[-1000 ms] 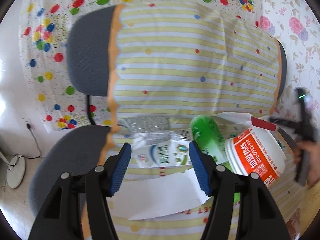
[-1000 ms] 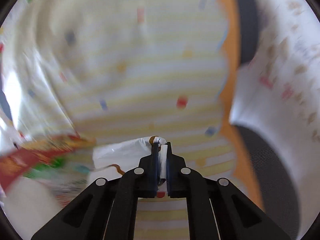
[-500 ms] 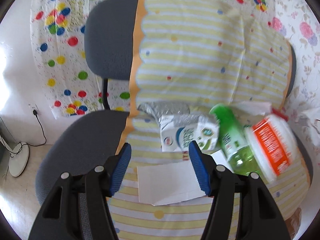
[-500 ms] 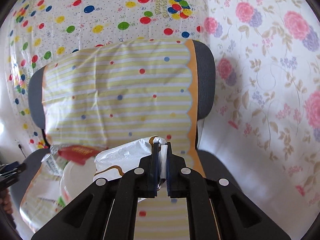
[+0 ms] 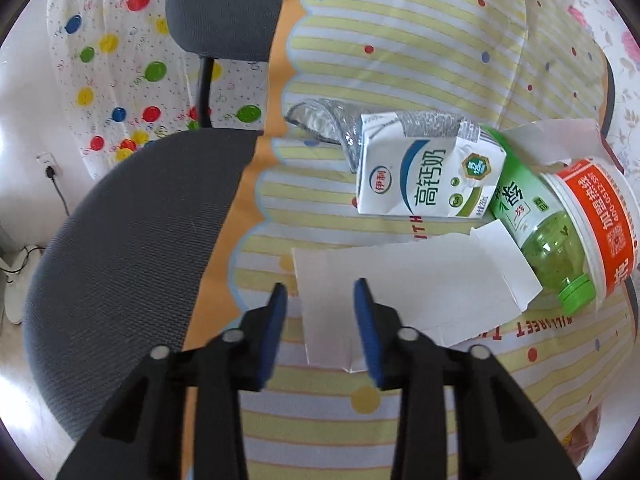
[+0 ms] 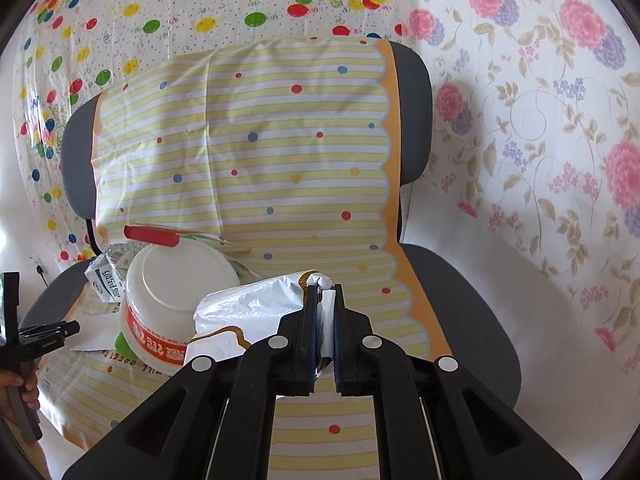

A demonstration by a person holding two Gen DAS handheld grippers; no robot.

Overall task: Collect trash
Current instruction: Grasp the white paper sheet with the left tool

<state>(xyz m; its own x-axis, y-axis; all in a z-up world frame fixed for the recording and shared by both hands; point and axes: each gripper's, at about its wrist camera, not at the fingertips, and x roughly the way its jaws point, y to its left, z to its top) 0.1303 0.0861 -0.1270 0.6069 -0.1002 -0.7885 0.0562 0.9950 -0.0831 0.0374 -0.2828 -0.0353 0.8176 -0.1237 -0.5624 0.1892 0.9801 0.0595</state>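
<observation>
Our right gripper (image 6: 325,304) pinched a white wrapper (image 6: 256,304); the left gripper (image 5: 318,300) was closing around torn paper (image 5: 404,292). At two o'clock, milk carton (image 5: 428,172), green bottle (image 5: 540,224) and tub (image 5: 600,220) remained uncollected.

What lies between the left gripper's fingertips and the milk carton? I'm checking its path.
In the left wrist view, only the white paper sheet lies between the closing left gripper and the milk carton.
</observation>
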